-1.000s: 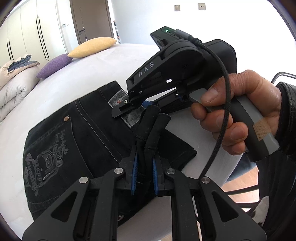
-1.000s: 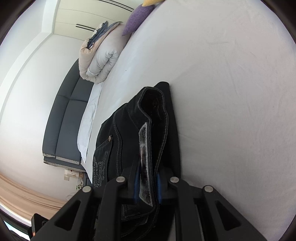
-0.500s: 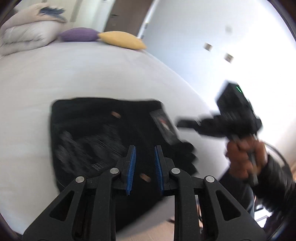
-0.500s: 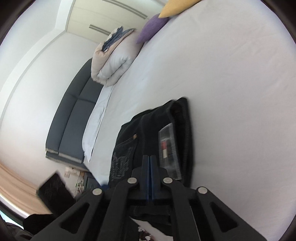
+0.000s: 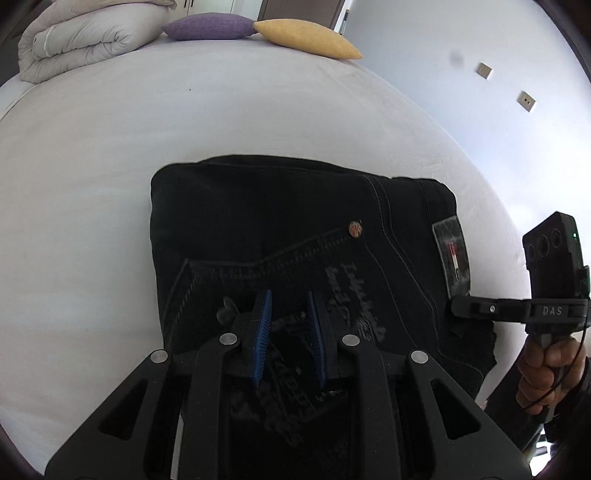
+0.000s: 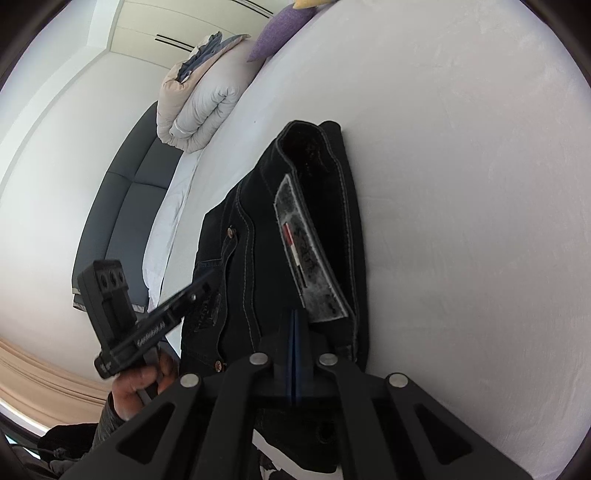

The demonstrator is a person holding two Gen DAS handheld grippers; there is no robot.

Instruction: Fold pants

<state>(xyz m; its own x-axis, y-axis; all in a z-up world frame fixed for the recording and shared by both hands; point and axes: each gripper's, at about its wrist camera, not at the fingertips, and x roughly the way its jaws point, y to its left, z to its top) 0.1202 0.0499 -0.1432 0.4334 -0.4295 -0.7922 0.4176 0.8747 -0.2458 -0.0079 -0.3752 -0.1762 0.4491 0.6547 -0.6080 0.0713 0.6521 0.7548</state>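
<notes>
Black denim pants (image 5: 288, 229) lie folded into a compact rectangle on the white bed, back pocket embroidery and waistband label up. They also show in the right wrist view (image 6: 280, 236). My left gripper (image 5: 288, 314) is open and empty, just above the pocket area. My right gripper (image 6: 294, 332) is shut and empty, by the waistband near the grey label (image 6: 306, 251). The right gripper also shows at the pants' right edge in the left wrist view (image 5: 458, 306).
A white bed sheet (image 5: 110, 147) spreads around the pants. A folded duvet (image 5: 77, 40), a purple pillow (image 5: 210, 26) and a yellow pillow (image 5: 306, 38) sit at the far end. A dark sofa (image 6: 125, 199) stands beside the bed.
Both grippers let go of the pants and drew back. The left gripper opened and now hovers over the folded pants; the right gripper closed empty. The pants now lie flat.
</notes>
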